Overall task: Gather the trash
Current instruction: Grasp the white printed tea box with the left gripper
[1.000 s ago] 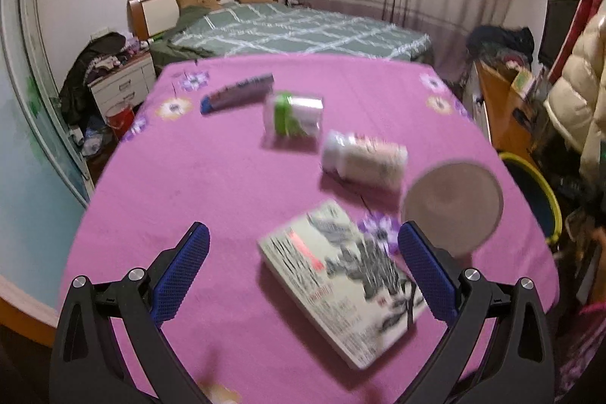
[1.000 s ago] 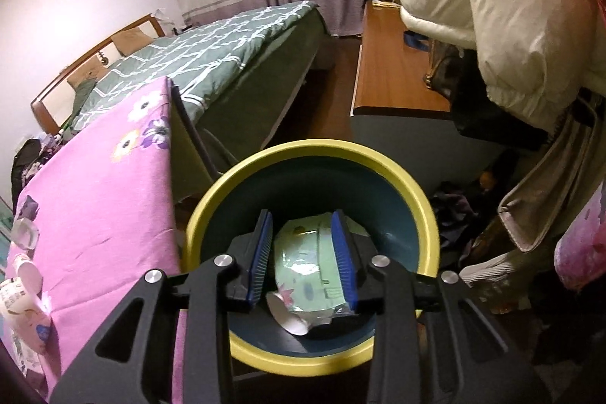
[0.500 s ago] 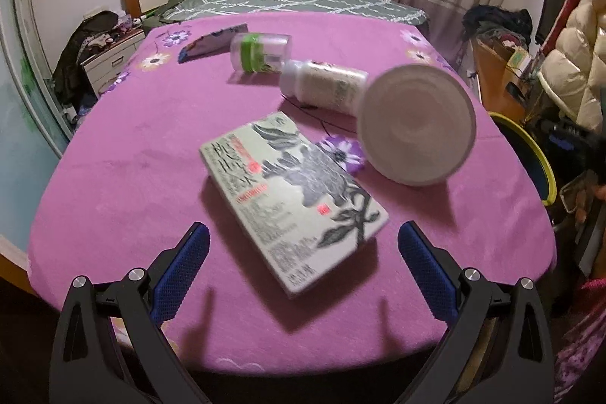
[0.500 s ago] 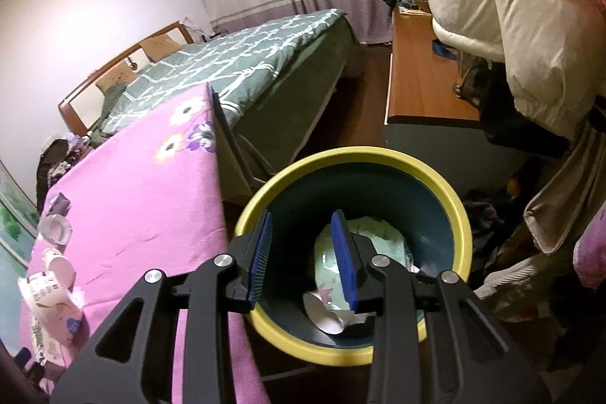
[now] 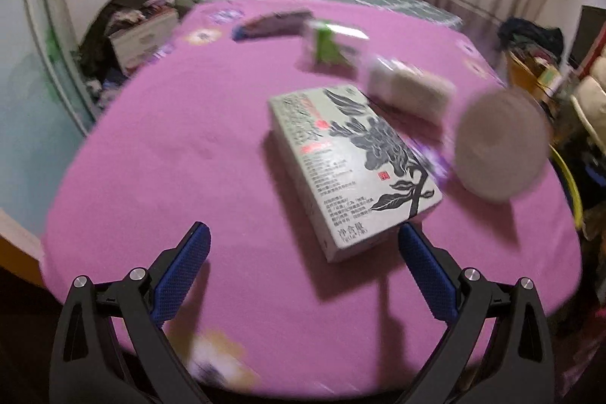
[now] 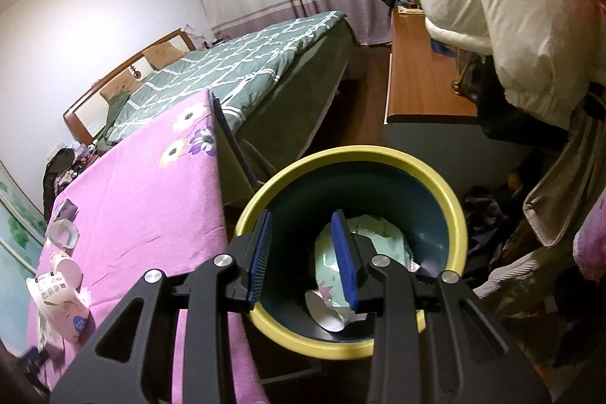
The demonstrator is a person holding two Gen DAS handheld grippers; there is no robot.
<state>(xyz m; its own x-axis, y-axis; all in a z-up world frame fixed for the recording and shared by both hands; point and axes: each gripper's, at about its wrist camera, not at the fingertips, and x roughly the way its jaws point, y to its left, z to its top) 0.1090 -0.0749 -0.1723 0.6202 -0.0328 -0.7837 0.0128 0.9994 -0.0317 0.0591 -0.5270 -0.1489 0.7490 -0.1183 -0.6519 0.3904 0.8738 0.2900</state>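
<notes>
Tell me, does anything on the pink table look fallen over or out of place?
Yes. Beyond the box, a white bottle and a green-capped jar lie on their sides, and a cup lies tipped with its base toward the camera. The view is blurred; nothing looks spilled.

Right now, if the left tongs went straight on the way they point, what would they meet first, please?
Most likely the printed box lying flat on the pink tablecloth, ahead of the open left tongs; motion blur leaves depth uncertain.
</notes>
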